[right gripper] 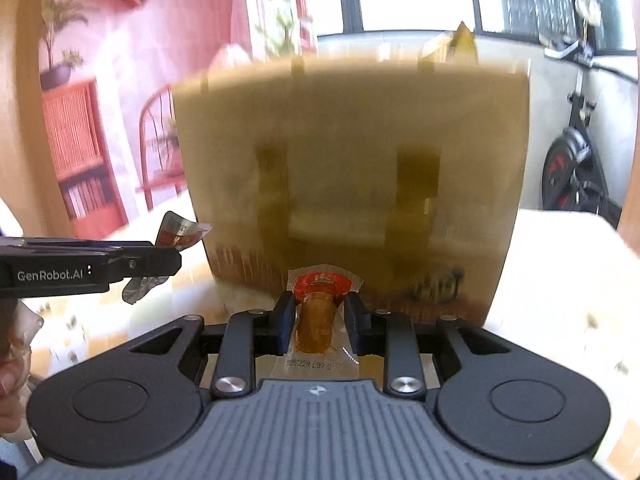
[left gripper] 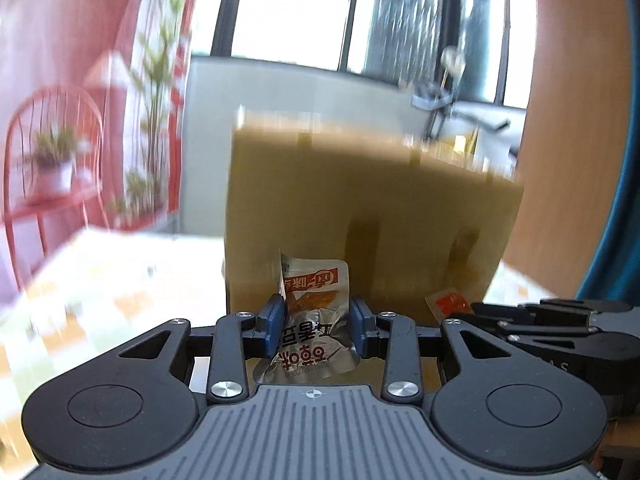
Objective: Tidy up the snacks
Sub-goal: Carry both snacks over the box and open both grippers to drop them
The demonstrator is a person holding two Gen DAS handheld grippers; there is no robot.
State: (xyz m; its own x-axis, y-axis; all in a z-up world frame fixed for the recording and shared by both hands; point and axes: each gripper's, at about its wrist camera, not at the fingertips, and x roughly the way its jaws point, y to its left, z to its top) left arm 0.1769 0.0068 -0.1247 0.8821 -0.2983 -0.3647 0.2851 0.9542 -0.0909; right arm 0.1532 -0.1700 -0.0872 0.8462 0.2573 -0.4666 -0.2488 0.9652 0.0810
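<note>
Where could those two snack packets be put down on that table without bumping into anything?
Bare tabletop lies right of the yellowish box, and more to its left. Straight ahead is crowded: the box fills the middle, with the left gripper, shut on a silver packet, beside the right gripper, shut on a clear sausage packet.

The left claw (left gripper: 318,322) is matt black plastic with smooth blue pads and bright polished metal screw heads; its ribbed grey base looks matt too. The silver snack packet (left gripper: 310,320) is crinkled, shiny foil with red print. The right claw (right gripper: 319,320), of the same matt black plastic, holds a clear sausage packet (right gripper: 318,318) of glossy film with a red label. The cardboard box (right gripper: 352,152) is dull brown paperboard with darker glossy tape strips. The tabletop (right gripper: 560,264) looks smooth and pale.
</note>
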